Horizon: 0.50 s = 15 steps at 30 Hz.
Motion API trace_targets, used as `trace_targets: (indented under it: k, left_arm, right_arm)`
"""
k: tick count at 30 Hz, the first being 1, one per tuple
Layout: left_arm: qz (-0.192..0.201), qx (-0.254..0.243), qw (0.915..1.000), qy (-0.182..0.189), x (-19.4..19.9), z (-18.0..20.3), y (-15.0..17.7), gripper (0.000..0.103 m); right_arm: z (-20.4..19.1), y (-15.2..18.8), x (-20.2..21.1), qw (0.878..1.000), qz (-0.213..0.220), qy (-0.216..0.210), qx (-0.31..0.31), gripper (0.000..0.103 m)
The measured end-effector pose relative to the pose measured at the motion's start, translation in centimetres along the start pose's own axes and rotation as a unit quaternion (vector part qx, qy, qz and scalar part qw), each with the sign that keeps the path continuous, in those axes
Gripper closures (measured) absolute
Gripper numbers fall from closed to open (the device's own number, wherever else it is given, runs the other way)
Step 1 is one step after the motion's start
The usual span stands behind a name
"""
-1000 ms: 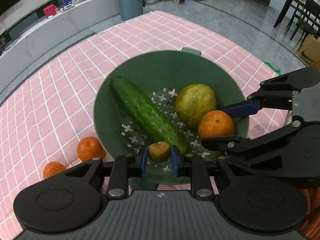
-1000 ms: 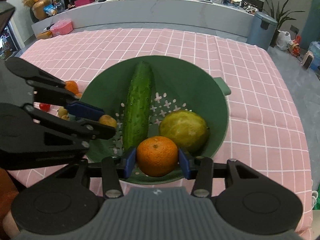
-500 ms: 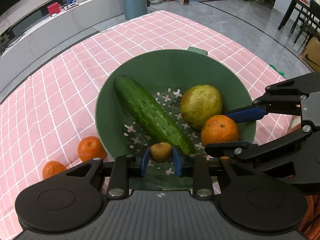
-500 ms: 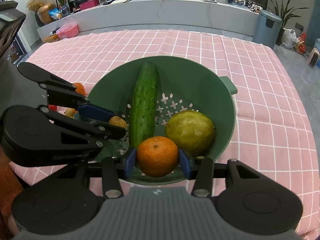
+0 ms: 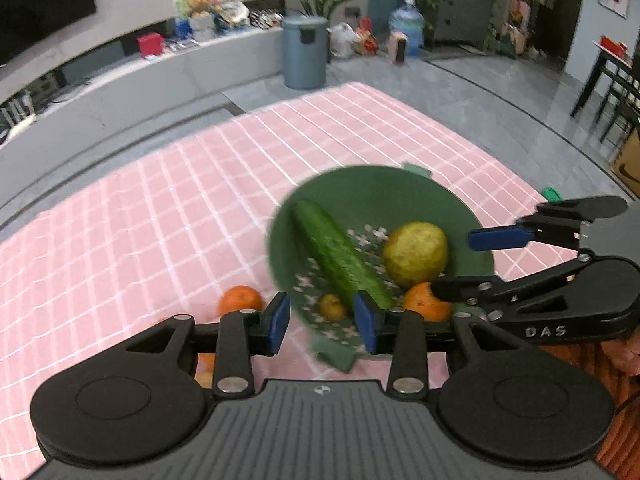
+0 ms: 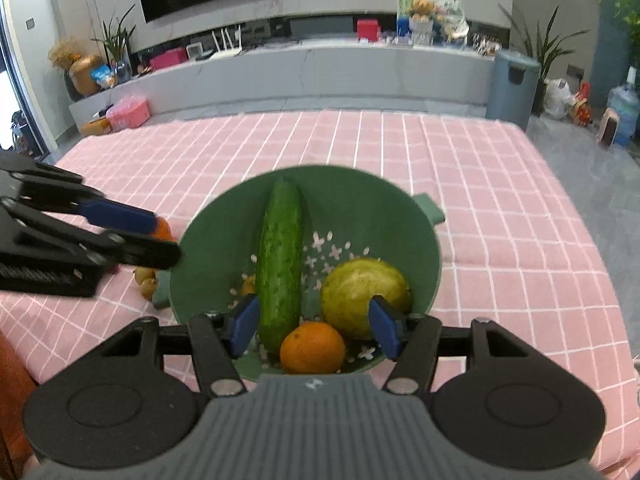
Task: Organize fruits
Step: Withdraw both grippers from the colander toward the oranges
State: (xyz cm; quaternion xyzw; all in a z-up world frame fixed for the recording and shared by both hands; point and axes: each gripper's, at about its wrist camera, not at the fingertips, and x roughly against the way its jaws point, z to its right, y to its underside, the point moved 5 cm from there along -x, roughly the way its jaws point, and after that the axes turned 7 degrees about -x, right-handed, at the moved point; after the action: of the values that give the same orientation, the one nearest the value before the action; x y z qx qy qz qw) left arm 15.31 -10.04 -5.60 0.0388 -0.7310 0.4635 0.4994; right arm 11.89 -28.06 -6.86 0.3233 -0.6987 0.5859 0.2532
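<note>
We find both grippers released since half a second ago. The left gripper [image 5: 322, 322], then clenched on the small brown fruit [image 5: 332, 307], now stands with jaws spread and nothing between them; that fruit lies on the colander [image 6: 400, 216] floor beside the cucumber [image 6: 280, 256]. The right gripper [image 6: 313, 326], then clenched on the orange [image 6: 313, 347], is likewise spread, and the orange rests at the colander's near wall, next to the yellow-green fruit [image 6: 366, 298]. Both views have drawn back and tilted up. We judge two deposits complete and the hands free for the next pieces.

Outstanding: one orange on the cloth [image 5: 120, 240] just left of the colander [image 5: 239, 300], and further small pieces near it.

Limits of view: the left view is motion-blurred. More orange patches show through the left gripper's frame, too cut off to count. In the right view the left gripper covers most of the loose pieces; the small brown fruit shows only as a sliver behind the cucumber.
</note>
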Motion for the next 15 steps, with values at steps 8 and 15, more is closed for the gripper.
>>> trace_targets:
  k: [8, 15]
  left_arm:
    - [0.018, 0.077, 0.9958, -0.046, 2.6, -6.1, 1.6, 0.058]
    - [0.020, 0.152, 0.9865, -0.057, 2.8, -10.8, 4.3, 0.058]
  right_arm:
    - [-2.3, -0.6, 1.7, 0.997, 0.069, 0.013, 0.017, 0.058]
    - [-7.4, -1.1, 1.0, 0.992, 0.100, -0.033, 0.063, 0.068]
